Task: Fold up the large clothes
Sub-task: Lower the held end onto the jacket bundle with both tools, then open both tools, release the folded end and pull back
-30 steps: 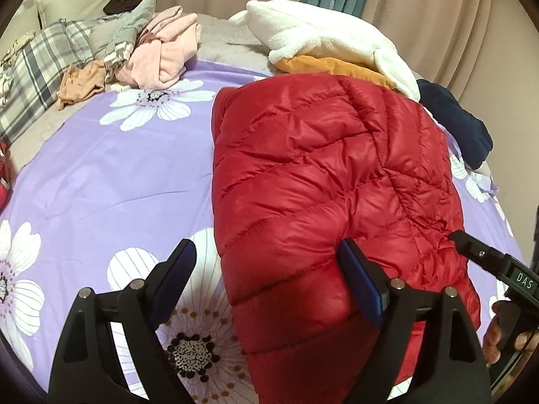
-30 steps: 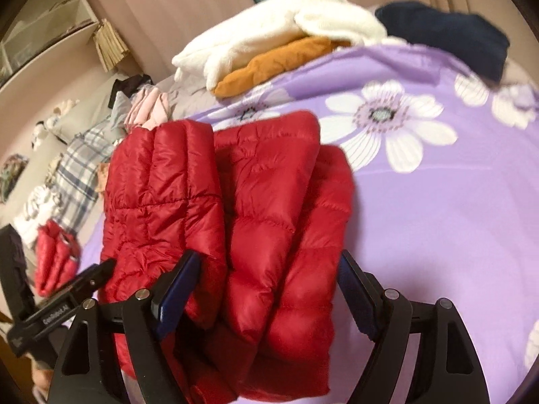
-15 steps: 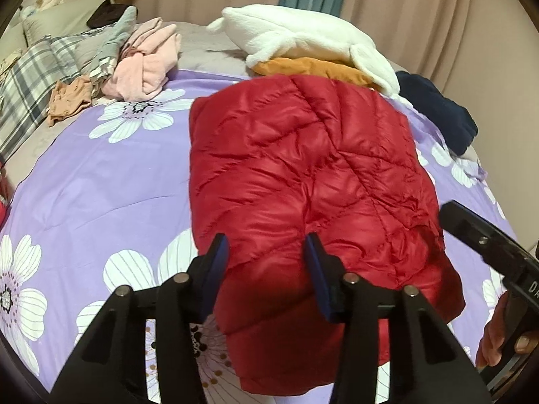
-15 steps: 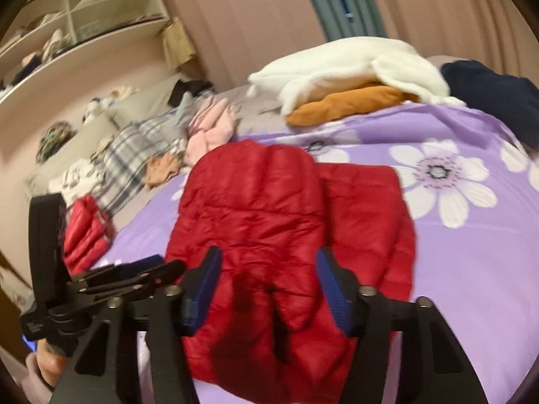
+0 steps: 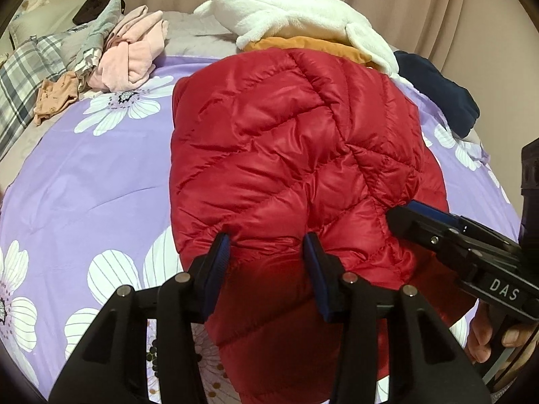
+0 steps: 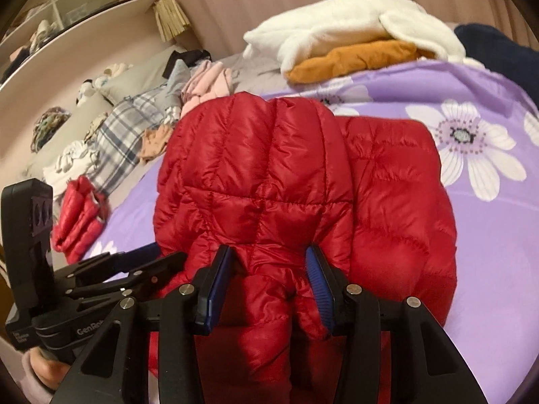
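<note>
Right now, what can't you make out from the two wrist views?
- Near hem of the red down jacket: both views, covered by the left tongs and right tongs.
- Whether either pair grips fabric firmly: the puffy quilting bulges between the pads and hides the contact.
- Shelf contents: right wrist view, too small and blurred.
- Navy garment: partly behind the white fleece.

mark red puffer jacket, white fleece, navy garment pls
red puffer jacket (image 5: 286, 155), left wrist view, quilted top panel
white fleece (image 5: 286, 10), left wrist view, upper surface
navy garment (image 5: 438, 91), left wrist view, middle

Glossy quilted jacket; matt cotton bedspread
</note>
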Available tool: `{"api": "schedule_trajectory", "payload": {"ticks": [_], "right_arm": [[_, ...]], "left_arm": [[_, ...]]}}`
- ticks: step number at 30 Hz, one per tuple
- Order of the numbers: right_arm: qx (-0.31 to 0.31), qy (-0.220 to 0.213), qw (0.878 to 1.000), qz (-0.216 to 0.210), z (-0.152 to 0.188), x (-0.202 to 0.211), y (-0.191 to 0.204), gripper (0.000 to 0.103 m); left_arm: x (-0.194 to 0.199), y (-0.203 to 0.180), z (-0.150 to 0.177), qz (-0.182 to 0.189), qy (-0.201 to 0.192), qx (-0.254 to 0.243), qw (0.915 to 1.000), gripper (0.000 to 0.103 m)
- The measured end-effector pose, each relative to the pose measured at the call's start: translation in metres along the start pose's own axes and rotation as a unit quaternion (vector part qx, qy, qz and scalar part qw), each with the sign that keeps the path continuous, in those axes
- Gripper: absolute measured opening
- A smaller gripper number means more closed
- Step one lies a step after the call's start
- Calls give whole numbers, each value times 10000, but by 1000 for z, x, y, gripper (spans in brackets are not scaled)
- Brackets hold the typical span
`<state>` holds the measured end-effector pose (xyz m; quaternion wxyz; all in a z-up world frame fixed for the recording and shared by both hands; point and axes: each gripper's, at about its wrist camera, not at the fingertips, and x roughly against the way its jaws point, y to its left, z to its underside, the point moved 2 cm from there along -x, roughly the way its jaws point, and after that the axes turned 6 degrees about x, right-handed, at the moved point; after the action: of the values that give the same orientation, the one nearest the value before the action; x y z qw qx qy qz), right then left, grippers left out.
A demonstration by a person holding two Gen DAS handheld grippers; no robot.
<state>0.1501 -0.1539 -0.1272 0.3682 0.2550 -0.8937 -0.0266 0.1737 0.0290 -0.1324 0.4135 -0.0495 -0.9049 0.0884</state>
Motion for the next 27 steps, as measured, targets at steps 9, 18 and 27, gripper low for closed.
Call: {"api": "schedule_trajectory", "payload": {"ticks": [9,18,27], "right_arm": [[-113,83,9999,-47,2,-5,-3,48],[-157,106,9998,-58,2,-7,-5,48],[-227,94,9997,-41,3,6,-4,48]], "left_arm": [[-7,-1,0,-35,40,-41,10000,45],[-8,0,0,-62,34,-47,10000,46],[-1,1,2,-121,34,-12,9999,48]]}}
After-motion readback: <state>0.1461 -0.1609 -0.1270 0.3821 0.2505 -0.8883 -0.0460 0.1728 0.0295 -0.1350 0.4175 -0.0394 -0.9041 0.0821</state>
